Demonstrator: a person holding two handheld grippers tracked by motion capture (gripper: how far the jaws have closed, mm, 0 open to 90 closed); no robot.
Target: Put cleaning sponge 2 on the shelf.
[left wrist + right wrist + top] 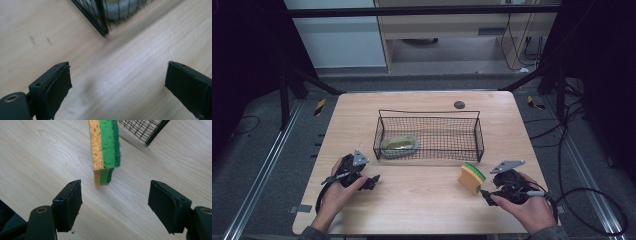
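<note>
Sponge on edge just ahead of right gripper, jaws half-spread, empty. Light, soft, squashy: pinch broad faces. Left gripper wide, empty.

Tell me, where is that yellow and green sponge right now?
In the high view the sponge stands on edge on the table, right of centre, just in front of the wire basket's right end and beside the right gripper.

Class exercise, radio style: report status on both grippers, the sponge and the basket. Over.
Left gripper open, nothing between jaws. Right gripper open, short of sponge. Sponge on edge on table, outside wire basket. Path clear.
</note>
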